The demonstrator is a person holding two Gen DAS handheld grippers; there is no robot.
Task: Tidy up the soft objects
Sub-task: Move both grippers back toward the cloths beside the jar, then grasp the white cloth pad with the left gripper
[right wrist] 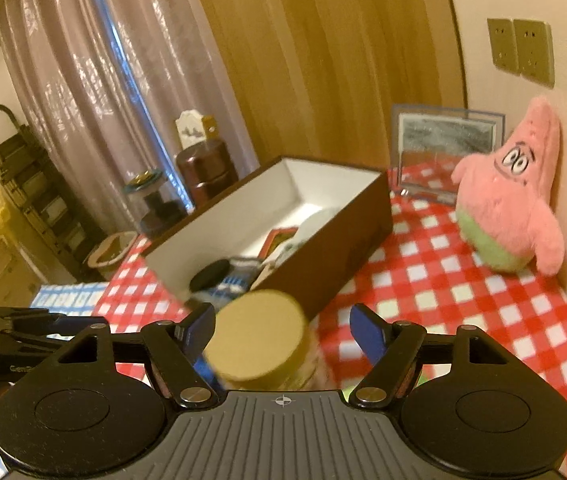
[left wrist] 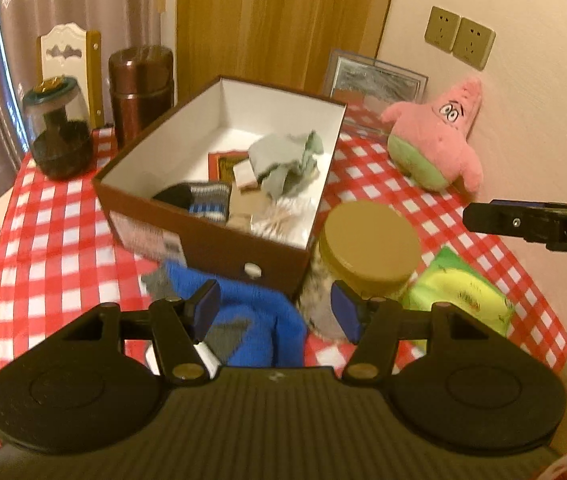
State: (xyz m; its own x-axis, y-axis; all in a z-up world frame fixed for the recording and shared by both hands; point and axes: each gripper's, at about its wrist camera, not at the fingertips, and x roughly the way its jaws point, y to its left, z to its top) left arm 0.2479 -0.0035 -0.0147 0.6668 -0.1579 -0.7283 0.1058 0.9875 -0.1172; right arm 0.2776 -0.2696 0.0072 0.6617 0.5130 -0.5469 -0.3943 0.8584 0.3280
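Observation:
A brown box (left wrist: 203,240) with a white inside stands mid-table and holds a grey-green cloth (left wrist: 287,158), a striped sock (left wrist: 199,198) and some cards. A blue and grey sock (left wrist: 243,312) lies on the checked cloth in front of the box, between the open fingers of my left gripper (left wrist: 275,310), which hovers just over it. A pink starfish plush (left wrist: 439,136) leans on the wall at right; it also shows in the right wrist view (right wrist: 511,200). My right gripper (right wrist: 283,330) is open and empty above a jar with a tan lid (right wrist: 257,342).
The tan-lid jar (left wrist: 367,240) stands by the box's near right corner, with a green packet (left wrist: 459,292) beside it. A dark glass jar (left wrist: 59,132), a brown flask (left wrist: 141,88) and a framed picture (left wrist: 375,80) line the back. The table's left edge is near.

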